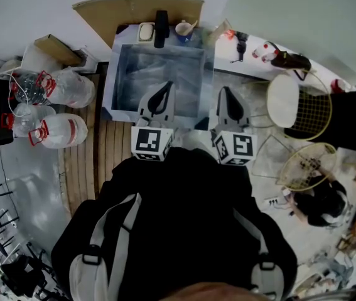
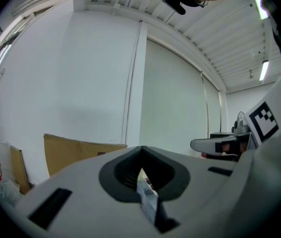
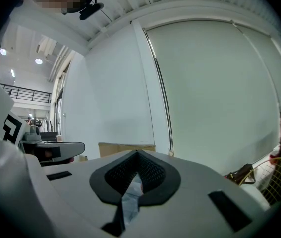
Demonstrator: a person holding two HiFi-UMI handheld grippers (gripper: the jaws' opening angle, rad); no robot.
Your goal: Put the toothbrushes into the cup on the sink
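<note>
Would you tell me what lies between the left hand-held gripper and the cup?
Only the sink basin, up to the cup; the head view shows it.

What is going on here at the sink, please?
A person in a dark top holds two grippers side by side over the near edge of the sink. The left gripper and the right gripper both have their jaws together, with nothing between them. The cup stands on the back rim of the sink, beside the black faucet. Something thin leans out of it, too small to identify. No toothbrush is being carried at this moment.
</note>
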